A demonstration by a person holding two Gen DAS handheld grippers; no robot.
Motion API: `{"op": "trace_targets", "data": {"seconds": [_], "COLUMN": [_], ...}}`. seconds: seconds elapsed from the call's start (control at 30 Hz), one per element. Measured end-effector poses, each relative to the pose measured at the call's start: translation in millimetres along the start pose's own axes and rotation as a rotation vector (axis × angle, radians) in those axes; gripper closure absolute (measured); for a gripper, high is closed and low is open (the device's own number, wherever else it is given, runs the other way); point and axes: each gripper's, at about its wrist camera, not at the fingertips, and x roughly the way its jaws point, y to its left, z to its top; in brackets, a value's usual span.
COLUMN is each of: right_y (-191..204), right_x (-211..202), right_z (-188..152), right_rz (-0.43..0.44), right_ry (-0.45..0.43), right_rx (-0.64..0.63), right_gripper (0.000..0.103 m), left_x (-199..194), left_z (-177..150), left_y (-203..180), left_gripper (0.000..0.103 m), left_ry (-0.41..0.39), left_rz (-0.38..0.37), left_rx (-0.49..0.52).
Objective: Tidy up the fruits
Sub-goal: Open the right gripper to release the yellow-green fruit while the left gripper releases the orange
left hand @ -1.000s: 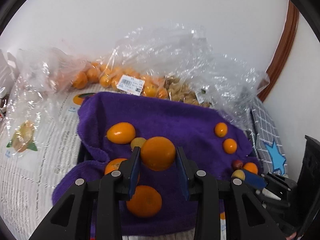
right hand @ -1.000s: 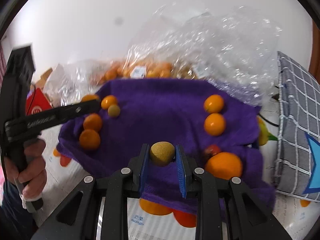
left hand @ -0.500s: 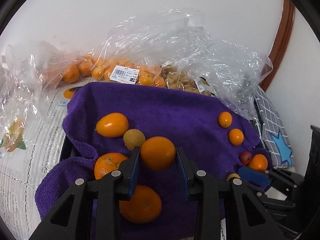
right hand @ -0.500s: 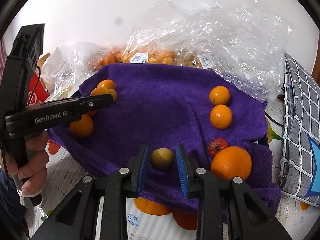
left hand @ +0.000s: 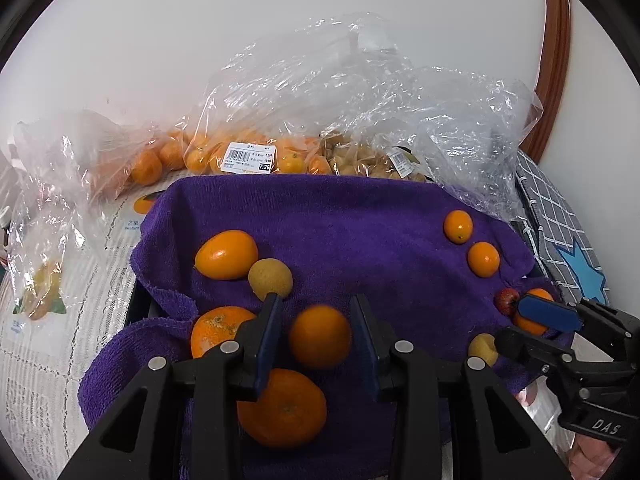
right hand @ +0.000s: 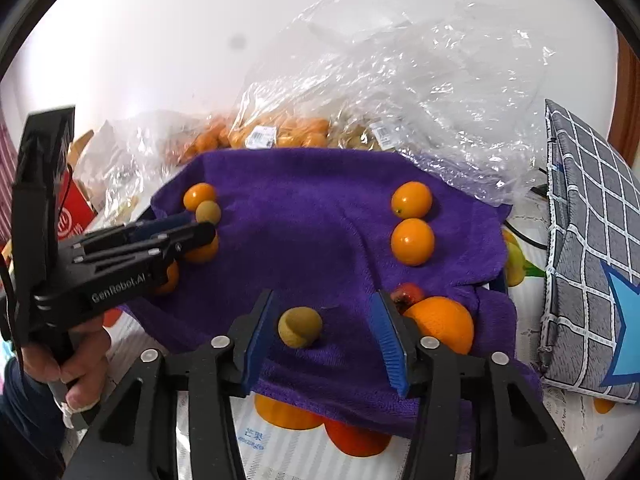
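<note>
On the left side of the purple towel (left hand: pixel 360 232), a cluster of fruit is seen from the left wrist view: an oval orange citrus (left hand: pixel 226 254), a dull tan round fruit (left hand: pixel 270 279) touching it, a rough-skinned mandarin (left hand: pixel 218 330) and a larger mandarin (left hand: pixel 282 408) nearest the camera. Between the blue pads of the left hand-held gripper (left hand: pixel 318 338) a smooth orange fruit (left hand: pixel 320 336) is framed; a gap is visible on each side, so the jaws are released and nothing is clamped. This fruit is judged light, firm under a thin skin, and liable to roll on the soft pile. It is best taken across its widest girth, with modest pressure, since the peel can be bruised.

Further right, two small glossy orange fruits (left hand: pixel 458 226) (left hand: pixel 483 259) lie just beside each other near the towel's far right edge. A small red fruit (right hand: pixel 406 294) and a large orange (right hand: pixel 440 322) are seen touching at the near right corner.

From the right wrist view, the right hand-held gripper (right hand: pixel 326 334) is spread wide around a small yellow-green fruit (right hand: pixel 300 326), which rests on the towel nearer the left pad and is apparently not gripped. Its matt, faintly rough skin is judged to offer good friction; its small size calls for a centred closure.

Behind the towel, clear plastic bags (right hand: pixel 400 92) holding more fruit are stacked on the worktop (left hand: pixel 52 340).
</note>
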Motion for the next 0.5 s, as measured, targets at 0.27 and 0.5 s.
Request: {"op": "trace_targets", "data": {"seconds": [0.27,0.5], "right_y": [-1.8,-8.6], "right_x": [-12.2,-26.2], "right_z": [0.6,-1.5], "right_rz": [0.011,0.023], "right_ry": [-0.047,-0.074], "right_rx": [0.01,0.046], "right_gripper": [0.045,0.043], "left_x": [-6.5,-26.5], "left_z": [-2.5,-5.9], "left_y": [0.4,10.4], "left_gripper": [0.049,0.044], "left_ry": [-0.032,-0.12], "left_rz": [-0.044,-0.008], "left_rx": [-0.014,-0.073]}}
